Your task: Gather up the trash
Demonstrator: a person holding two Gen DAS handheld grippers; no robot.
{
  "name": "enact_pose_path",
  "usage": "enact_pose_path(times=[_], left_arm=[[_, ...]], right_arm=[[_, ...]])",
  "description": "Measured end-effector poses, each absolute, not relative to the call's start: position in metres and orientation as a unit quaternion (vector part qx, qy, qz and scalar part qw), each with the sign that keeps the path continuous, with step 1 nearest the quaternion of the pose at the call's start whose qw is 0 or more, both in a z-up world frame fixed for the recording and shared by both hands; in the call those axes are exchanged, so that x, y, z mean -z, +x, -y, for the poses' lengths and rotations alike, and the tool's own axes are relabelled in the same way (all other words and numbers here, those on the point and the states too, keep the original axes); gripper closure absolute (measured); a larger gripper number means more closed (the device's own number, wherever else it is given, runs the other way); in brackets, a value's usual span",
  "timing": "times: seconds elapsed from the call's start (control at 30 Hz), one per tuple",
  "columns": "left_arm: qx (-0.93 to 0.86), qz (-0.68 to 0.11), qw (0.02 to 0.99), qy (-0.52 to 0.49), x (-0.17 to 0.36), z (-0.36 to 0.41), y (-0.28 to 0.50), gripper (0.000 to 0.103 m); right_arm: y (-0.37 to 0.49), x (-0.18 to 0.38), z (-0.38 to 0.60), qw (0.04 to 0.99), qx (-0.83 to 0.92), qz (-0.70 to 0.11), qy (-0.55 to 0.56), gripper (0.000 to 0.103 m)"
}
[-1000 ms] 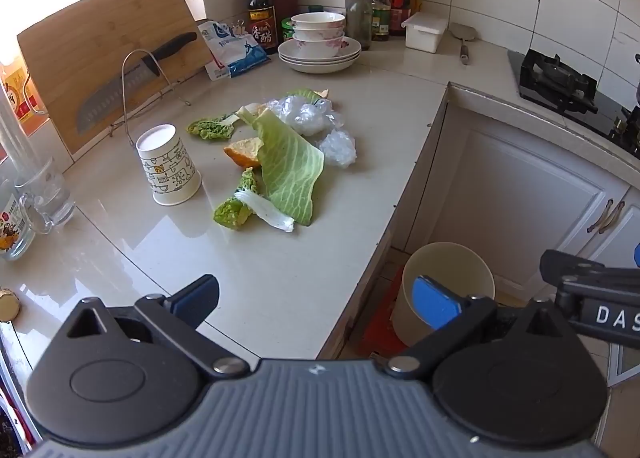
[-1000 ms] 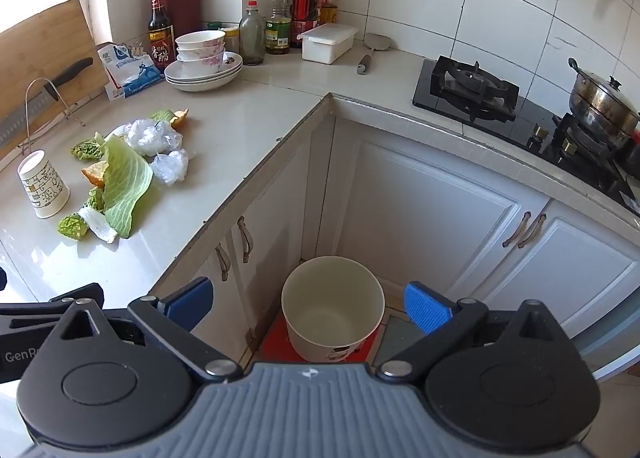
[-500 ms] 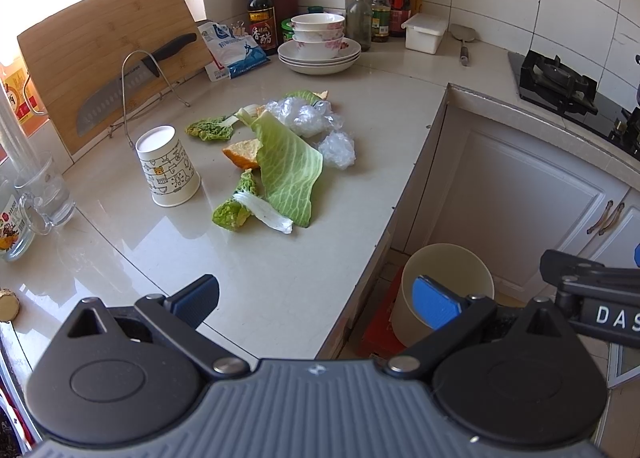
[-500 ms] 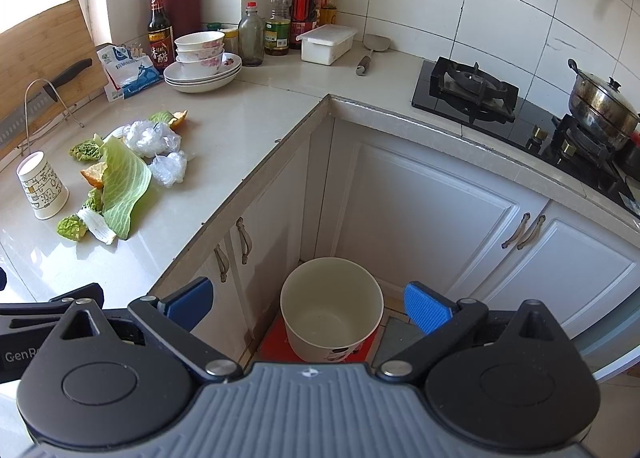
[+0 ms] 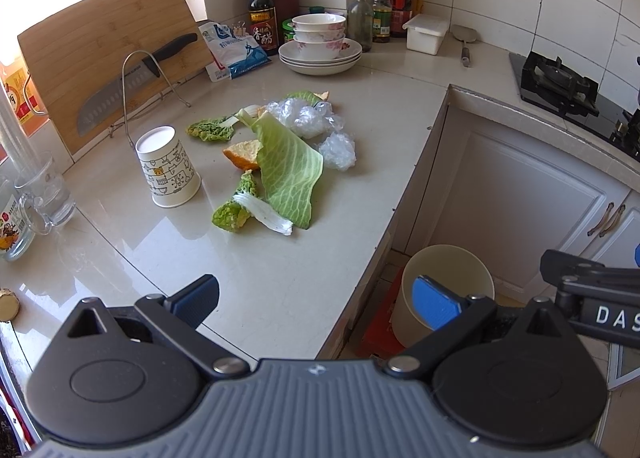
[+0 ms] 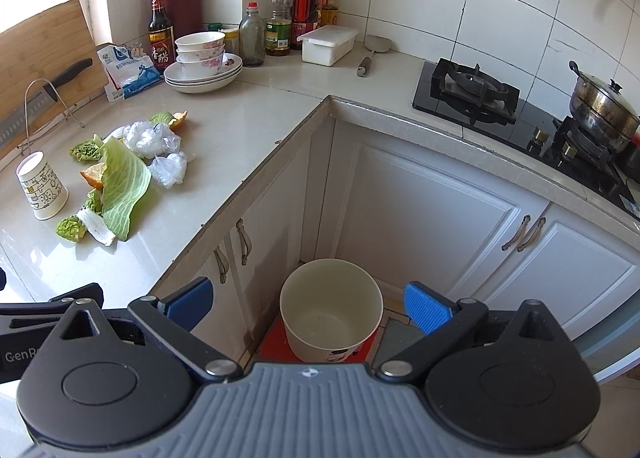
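The left gripper (image 5: 316, 300) hangs above the near edge of the pale stone bench (image 5: 300, 278), its blue-padded jaws spread wide and holding nothing. The right gripper (image 6: 308, 308) hovers over the floor in the cabinet corner, jaws likewise released and empty, with the round cream paper bucket (image 6: 331, 308) directly below, between its pads.

The trash lies in one loose heap in the middle of the bench, just right of an upside-down white paper cup with printed drawings (image 5: 167, 167). A large pale green cabbage leaf (image 5: 289, 174) lies across the heap. An orange peel piece (image 5: 243, 154) touches the leaf's left edge, nearer the cup. Beyond the peel lies a small dark green leaf scrap (image 5: 212, 129); nearer than the peel lies a white-stemmed green leaf scrap (image 5: 248, 210). Two crumpled clear plastic wrappers (image 5: 316, 126) sit on the leaf's far-right side, farther from the cup.

The bucket stands on a red mat (image 6: 274, 342) on the floor, well below and right of the cup, against the white cabinet doors (image 6: 420, 214).
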State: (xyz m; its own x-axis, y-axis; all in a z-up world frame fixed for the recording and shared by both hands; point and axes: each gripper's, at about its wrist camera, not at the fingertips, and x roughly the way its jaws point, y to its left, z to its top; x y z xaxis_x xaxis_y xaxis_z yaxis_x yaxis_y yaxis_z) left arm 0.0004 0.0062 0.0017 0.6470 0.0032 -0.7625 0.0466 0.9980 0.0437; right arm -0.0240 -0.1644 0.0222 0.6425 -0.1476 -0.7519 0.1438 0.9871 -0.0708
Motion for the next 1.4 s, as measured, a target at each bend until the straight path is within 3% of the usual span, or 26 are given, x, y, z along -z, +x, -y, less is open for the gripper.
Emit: enact_pose_path(times=[1.4], left_arm=[[0.011, -0.421, 0.907, 0.028, -0.0055, -0.0072, 0.0088, 0.001]], right_arm=[[-0.0199, -0.0222, 0.1614, 0.907, 0.082, -0.414, -0.005, 0.0]])
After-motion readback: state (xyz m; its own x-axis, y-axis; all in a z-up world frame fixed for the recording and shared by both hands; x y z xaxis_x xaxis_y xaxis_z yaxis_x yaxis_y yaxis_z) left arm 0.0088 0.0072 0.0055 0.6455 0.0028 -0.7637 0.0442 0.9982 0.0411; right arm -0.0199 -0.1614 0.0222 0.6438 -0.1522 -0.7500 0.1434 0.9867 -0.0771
